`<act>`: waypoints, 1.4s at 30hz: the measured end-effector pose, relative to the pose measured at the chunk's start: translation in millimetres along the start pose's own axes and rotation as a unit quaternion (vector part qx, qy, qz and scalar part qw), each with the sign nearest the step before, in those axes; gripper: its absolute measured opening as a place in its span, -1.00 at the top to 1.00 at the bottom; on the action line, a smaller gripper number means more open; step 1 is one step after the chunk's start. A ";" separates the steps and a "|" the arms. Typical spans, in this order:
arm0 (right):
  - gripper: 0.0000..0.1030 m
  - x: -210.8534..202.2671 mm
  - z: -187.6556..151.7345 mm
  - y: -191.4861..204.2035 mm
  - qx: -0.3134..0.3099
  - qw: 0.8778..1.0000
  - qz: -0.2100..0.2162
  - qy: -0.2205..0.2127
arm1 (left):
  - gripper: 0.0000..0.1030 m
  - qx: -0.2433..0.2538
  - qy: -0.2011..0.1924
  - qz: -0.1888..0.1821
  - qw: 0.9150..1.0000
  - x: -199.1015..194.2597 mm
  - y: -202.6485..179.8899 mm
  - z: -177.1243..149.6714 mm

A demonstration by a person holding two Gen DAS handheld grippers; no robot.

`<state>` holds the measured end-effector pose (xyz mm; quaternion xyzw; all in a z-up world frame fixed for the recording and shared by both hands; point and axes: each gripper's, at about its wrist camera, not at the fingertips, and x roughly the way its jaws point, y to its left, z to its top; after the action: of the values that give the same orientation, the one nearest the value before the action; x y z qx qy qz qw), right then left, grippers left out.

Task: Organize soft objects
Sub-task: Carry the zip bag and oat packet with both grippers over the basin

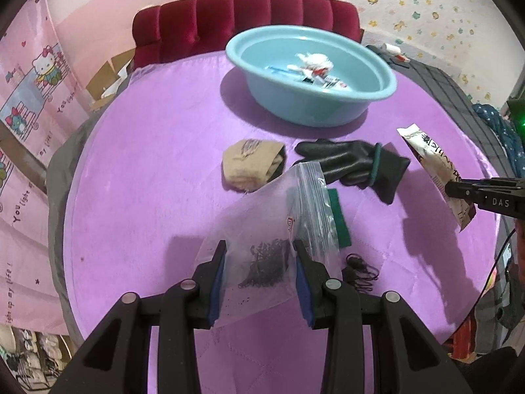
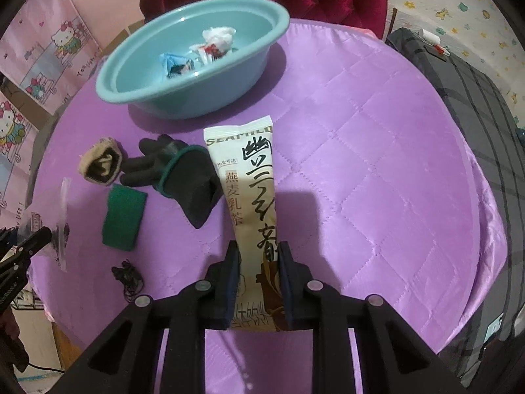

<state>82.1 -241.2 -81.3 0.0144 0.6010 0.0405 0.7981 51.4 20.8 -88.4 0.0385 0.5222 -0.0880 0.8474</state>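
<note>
Purple surface (image 2: pixel 377 164) below, each hand-held gripper is clamped: left (image 1: pixel 259 246) on a plastic bag (image 1: pixel 272 216), right (image 2: pixel 257 251) on a packet (image 2: pixel 252 190), best carried level to the blue basin (image 2: pixel 183 75).

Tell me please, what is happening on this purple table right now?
A person is sorting soft items with two handheld grippers. The left gripper holds a clear zip bag with something dark inside. The right gripper grips a tea sachet above the table. The blue basin already holds a few packets; a black glove, rolled sock and green pad lie on the cloth.
</note>
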 end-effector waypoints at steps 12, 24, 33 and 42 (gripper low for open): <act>0.55 -52.1 23.7 8.1 -0.013 0.998 -0.005 -0.062 | 0.21 0.043 -0.044 -0.025 0.998 -31.9 -21.0 40.0; 0.55 -68.5 67.8 22.0 -0.038 0.995 0.004 -0.088 | 0.21 0.062 -0.070 -0.042 0.995 -33.5 -33.1 95.1; 0.55 -69.3 106.1 27.6 -0.053 0.994 0.006 -0.097 | 0.21 0.069 -0.068 -0.047 0.994 -17.0 -38.1 133.2; 0.55 -57.0 146.6 33.7 -0.061 0.994 0.026 -0.089 | 0.21 0.062 -0.072 -0.053 0.994 -2.8 -38.3 173.3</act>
<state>205.7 -208.5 16.4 -0.0156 0.5238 0.0966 0.8462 195.2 -43.6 -6.6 0.0572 0.4545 -0.1678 0.8730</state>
